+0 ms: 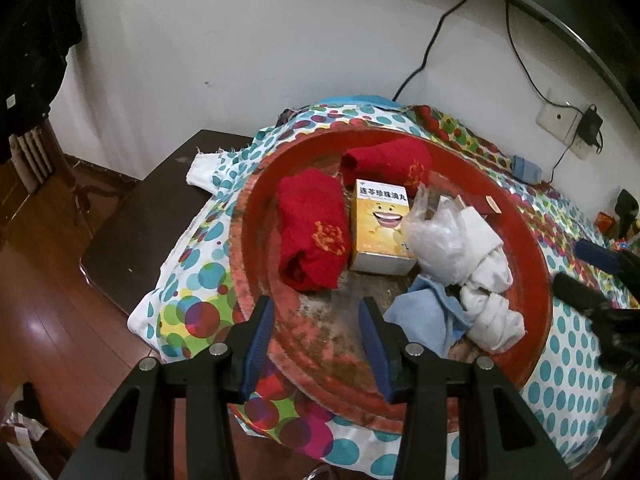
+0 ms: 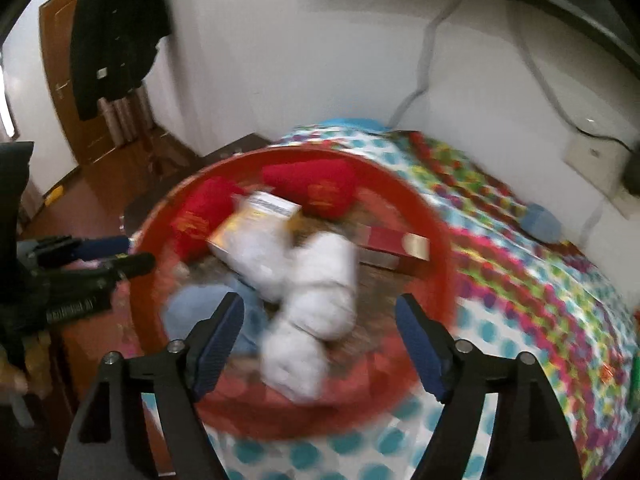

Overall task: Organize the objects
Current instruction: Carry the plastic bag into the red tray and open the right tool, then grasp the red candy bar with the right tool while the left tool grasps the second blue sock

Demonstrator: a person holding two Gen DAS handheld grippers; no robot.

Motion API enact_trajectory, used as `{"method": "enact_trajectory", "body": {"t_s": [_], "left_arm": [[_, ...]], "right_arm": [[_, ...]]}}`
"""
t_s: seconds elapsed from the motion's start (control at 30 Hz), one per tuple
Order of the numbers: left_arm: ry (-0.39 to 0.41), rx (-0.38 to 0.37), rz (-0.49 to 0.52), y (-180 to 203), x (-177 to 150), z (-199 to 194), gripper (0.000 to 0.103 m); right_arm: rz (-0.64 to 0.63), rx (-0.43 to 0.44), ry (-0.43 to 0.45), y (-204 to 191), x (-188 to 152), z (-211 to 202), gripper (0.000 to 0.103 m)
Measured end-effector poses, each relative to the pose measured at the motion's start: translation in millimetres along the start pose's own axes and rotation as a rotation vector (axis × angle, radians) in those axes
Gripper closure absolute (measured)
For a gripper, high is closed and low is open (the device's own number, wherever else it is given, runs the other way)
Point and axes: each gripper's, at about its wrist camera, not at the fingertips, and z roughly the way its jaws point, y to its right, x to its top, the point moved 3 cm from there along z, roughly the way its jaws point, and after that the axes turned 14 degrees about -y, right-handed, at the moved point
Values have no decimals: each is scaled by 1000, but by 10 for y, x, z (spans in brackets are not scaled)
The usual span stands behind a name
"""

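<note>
Tray (image 1: 536,264): we see a round red tray, its floor worn and mottled, resting on a dotted cloth (image 1: 192,312) that covers the table; it gathers the loose things in one place.
White socks (image 1: 490,280): a knotted white bundle lies at the tray's right side, partly over a light blue cloth (image 1: 424,316); in the right wrist view it sits blurred just beyond the fingers.
Red socks (image 1: 312,232): one rolled pair lies left of the yellow box (image 1: 380,228), touching it; a second roll (image 1: 388,164) lies behind the box, near the far rim.
Plastic bag (image 1: 432,228): crumpled and clear, it leans against the box's right side.
Red box (image 2: 394,246): a flat carton lies behind the white bundle, toward the tray's right rim.
Right gripper (image 2: 320,348): we read its jaws as wide apart, gripping nothing, with the white socks lying free in the tray beyond them; we judge the bundle has been set down.
Left gripper (image 1: 316,344): its jaws stand partly apart and empty above the tray's near rim, likely waiting for its turn.
Still outside: a small blue item (image 1: 524,170) sits on the cloth by the wall.
</note>
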Motion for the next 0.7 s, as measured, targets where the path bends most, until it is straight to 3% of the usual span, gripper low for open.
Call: {"method": "enact_trajectory", "body": {"t_s": [0.13,0.3,0.47,0.6,0.7], "left_arm": [[-11,16,20,86,-8,45,58],[1,52,68,203,-21,22,58],[10,30,81,333,20,-78,58],[-8,40,152,667,165,-108,58],[-7,-12,210,1030,371,-160,58]], "right_arm": [[125,-76,-5,708,-404,-94,27],[421,-195,-32,1952,-1038,-197,30],[613,-288,-38,2865,-1556,-275,35],[632,-271,-4,3194,-1652,-254,40],[605,-223,34,3251,-1499,-147,40]]}}
